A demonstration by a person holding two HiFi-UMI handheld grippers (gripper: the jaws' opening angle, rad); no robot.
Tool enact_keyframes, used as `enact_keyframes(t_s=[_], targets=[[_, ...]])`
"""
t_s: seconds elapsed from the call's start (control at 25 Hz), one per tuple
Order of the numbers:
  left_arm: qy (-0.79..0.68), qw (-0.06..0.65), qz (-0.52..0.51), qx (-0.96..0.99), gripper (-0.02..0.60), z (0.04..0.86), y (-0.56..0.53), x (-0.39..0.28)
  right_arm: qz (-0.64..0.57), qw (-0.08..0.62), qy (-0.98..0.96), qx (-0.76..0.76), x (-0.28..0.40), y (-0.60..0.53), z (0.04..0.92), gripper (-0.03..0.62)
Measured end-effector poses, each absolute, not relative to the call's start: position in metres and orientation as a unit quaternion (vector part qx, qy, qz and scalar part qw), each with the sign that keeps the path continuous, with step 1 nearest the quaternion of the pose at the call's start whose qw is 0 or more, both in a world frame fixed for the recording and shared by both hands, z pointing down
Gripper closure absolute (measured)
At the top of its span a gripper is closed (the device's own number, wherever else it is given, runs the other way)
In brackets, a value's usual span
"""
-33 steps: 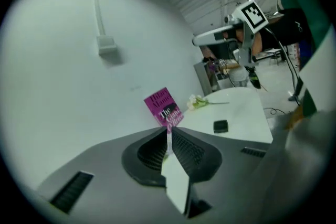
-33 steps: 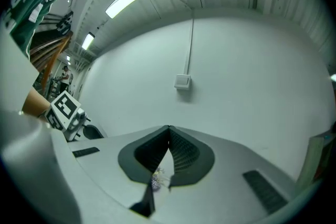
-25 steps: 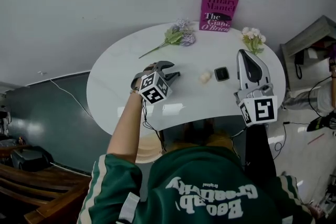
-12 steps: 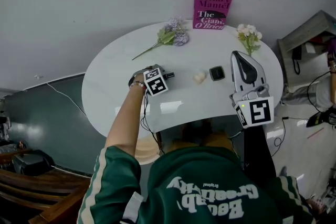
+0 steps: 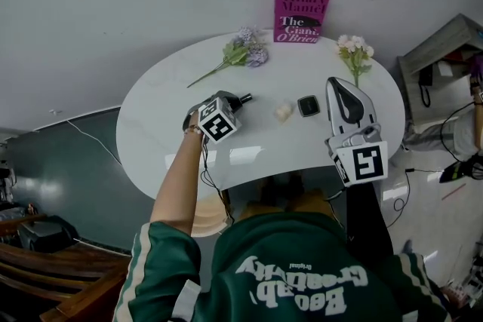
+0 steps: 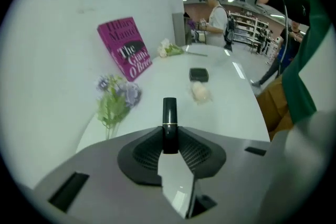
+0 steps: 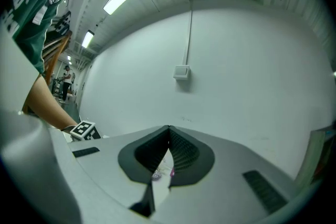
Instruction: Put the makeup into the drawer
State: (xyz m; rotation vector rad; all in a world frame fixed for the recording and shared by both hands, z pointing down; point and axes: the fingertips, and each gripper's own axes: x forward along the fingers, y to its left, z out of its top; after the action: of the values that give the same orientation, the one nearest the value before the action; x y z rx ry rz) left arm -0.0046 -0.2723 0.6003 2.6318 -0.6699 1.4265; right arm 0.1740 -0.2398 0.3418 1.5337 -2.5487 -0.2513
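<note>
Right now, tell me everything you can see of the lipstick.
The lipstick is a slim, glossy black tube with a thin bright band, cap on. The left gripper, whose jaws have just been closing, presses on its near half, a pad on each side. Its far end sticks out over the white table toward a black compact. Whether it rests on the table is unclear.

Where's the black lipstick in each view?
Head view: lipstick left of centre on the table, sticking out of the left gripper.
Left gripper view: centre frame, clamped between the jaws, which have just been closing on it.
Right gripper view: not in it.
Shared landmark: magenta book, standing behind the lipstick in the head and left gripper views.
</note>
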Motion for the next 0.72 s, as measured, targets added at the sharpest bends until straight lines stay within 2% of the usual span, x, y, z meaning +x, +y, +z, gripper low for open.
enact_keyframes(t_s=[0.24,0.48,0.64,0.72], targets=[[-0.364,-0.011,0.278,0.889,0.477,0.472,-0.278,0.019,-0.089,0.062,-0.850,0.515,0.174,-0.236,0.337,0.585],[-0.448,-0.041,0.113,0.886,0.477,0.363,-0.260,0.024,-0.110,0.053,-0.840,0.529,0.173,-0.234,0.323,0.585],[-0.532,-0.119,0.002,0.838,0.477,0.300,-0.242,0.013,-0.117,0.036,-0.825,0.552,0.185,-0.234,0.314,0.585],[-0.541,-0.137,-0.018,0.829,0.477,0.289,-0.235,0.017,-0.122,0.035,-0.823,0.554,0.189,-0.235,0.311,0.585]])
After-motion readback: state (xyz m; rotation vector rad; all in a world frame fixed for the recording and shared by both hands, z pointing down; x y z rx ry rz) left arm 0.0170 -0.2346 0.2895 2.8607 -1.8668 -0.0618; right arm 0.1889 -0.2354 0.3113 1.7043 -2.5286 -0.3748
